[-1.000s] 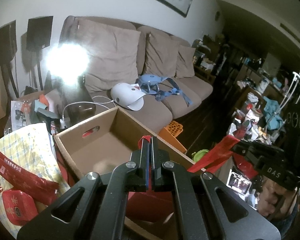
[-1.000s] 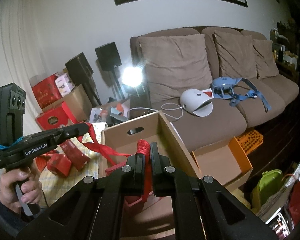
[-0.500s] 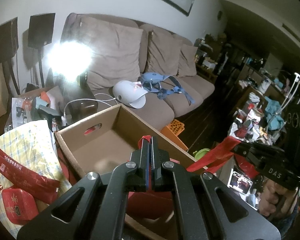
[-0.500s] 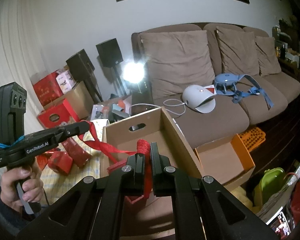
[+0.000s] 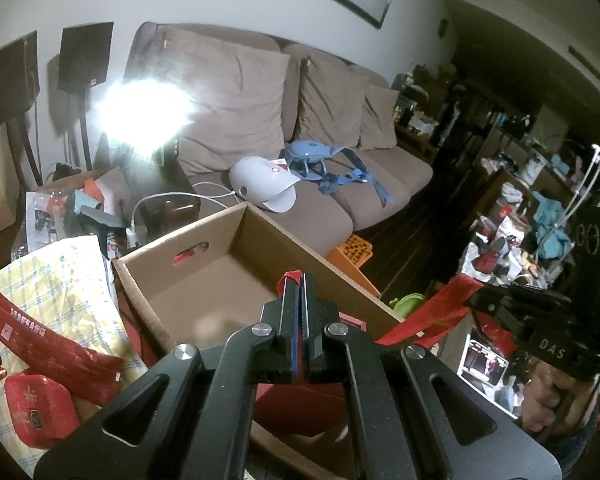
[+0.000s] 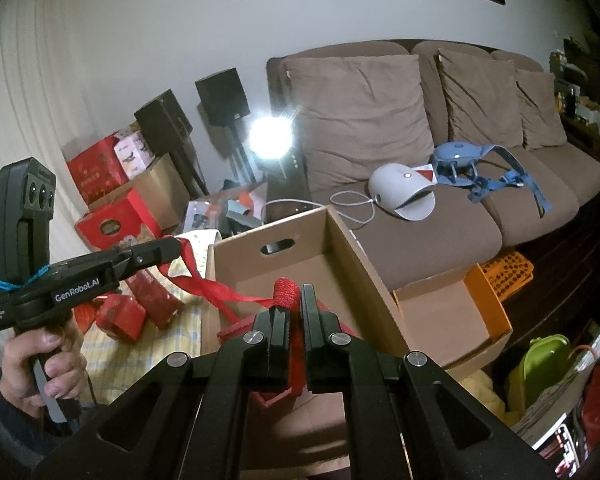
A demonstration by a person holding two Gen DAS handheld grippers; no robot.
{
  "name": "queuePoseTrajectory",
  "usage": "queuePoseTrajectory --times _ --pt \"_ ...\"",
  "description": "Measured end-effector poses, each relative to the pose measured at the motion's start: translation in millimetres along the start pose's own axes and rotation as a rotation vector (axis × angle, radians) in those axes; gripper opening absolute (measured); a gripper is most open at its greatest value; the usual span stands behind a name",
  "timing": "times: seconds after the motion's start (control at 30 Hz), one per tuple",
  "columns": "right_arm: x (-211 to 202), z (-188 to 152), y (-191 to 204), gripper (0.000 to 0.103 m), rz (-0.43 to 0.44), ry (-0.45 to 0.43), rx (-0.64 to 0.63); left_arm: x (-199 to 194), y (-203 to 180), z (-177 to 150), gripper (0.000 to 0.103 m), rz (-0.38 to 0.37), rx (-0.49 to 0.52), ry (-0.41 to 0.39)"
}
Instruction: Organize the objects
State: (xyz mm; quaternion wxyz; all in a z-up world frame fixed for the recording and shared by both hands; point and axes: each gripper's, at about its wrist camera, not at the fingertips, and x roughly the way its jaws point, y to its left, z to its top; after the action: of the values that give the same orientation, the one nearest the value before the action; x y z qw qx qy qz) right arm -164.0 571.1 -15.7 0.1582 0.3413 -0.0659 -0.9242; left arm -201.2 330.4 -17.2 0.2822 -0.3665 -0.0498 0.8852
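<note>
Almost nothing differs from a second ago: both tongs stay clamped on the same red ribbon handles, and the views have only drifted slightly. The left tongs are closed on a red ribbon handle, and the right tongs are closed on a red cord-wrapped handle; between them hangs a red gift bag, held over the near end of the open cardboard box. The far part of the box looks bare; 1 oval hand hole pierces its end wall. Just right of it sits a smaller open box with an orange flap, nothing visible inside. Left of the big box, red packets and a red tin lie on a yellow checked cloth. Behind stands a brown sofa carrying a white dome-shaped device and a blue strap harness. A bright lamp glare washes out the area beside 2 black speakers.
</note>
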Motion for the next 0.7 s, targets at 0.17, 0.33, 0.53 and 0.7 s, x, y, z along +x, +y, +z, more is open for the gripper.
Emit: queuePoseTrajectory --times 0.17,0.33,0.53,0.7 --pt "2.9 -1.1 2.1 0.004 0.004 0.010 -0.006 -0.1 0.6 -1.0 0.001 0.002 0.001 0.003" --pt "4.0 -2.2 3.1 0.004 0.006 0.016 -0.009 3.0 4.4 -5.2 0.001 0.008 -0.004 0.014" --pt "6.0 -2.9 3.4 0.004 0.006 0.026 -0.012 7.0 7.9 -8.4 0.001 0.015 -0.017 0.021" --pt "8.9 -3.4 4.9 0.004 0.007 0.036 -0.016 8.6 7.0 -9.5 0.001 0.017 -0.018 0.025"
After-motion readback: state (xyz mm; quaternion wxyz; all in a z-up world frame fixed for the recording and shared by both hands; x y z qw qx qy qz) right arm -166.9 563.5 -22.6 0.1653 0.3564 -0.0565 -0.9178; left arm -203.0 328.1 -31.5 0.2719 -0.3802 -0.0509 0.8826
